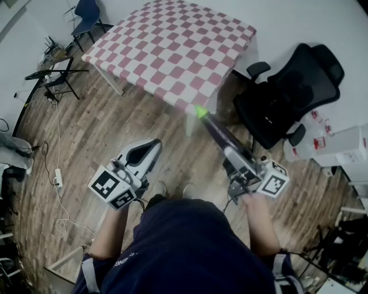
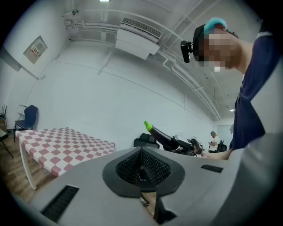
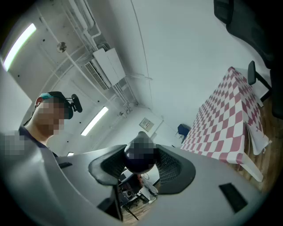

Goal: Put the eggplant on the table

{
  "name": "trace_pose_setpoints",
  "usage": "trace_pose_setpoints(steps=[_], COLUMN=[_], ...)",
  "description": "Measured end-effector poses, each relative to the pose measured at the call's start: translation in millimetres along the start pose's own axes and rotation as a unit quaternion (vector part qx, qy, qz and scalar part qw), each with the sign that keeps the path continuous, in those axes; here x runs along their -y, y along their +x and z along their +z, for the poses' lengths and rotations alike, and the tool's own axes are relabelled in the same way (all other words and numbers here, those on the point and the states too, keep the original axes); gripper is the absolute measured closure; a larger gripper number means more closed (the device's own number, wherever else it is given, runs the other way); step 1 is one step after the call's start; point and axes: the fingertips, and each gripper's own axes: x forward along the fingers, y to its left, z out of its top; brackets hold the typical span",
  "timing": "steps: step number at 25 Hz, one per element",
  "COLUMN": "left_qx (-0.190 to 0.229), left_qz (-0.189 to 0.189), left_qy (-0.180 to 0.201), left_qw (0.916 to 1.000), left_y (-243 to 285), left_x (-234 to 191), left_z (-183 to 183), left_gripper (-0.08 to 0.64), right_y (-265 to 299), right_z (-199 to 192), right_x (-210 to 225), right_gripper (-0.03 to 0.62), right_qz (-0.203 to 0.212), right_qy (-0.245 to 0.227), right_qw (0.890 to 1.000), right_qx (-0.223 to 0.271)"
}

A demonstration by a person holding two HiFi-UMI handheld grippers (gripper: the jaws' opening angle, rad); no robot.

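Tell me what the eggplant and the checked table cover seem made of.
Long dark purple eggplant with a green tip: smooth, faintly shiny skin, very bright tip; maybe plastic, unsure.
Red-and-white checked table cover: thin cloth or vinyl; its edge hangs and folds at the corner.

The table (image 1: 172, 51) at twelve o'clock wears a cloth chequered in dusty red and white, and the eggplant (image 1: 215, 127) at one o'clock is glossy dark purple with a lime-green tip. A black office chair (image 1: 287, 92) stands at two o'clock and a blue chair (image 1: 86, 14) at eleven, over a floor (image 1: 86, 132) of streaky brown wood-grain planks. The left gripper (image 1: 154, 146) and right gripper (image 1: 229, 150) are pale grey, each with black-and-white square markers, and the person's shirt (image 1: 184, 247) is dark navy.
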Motion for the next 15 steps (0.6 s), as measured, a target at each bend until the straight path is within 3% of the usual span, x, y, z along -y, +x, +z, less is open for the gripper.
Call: trace_pose_setpoints(steps=[6,15], left_qx=[-0.010,-0.015], left_qz=[0.004,0.008], left_qy=[0.024,0.014], left_qw=[0.9997,0.9998], left_y=[18.9,44.8], left_x=[23.8,21.2], left_z=[-8.9,-15.3], left_gripper=[0.531,0.531], right_y=[-17.3,-24.1], right_z=[8.4,15.7], right_x=[7.6,35.2], right_gripper=[0.379,0.379], right_qz=[-0.002,-0.028], right_qy=[-0.005,-0.010], right_qw=[1.000,0.999], right_qx=[-0.009,-0.029])
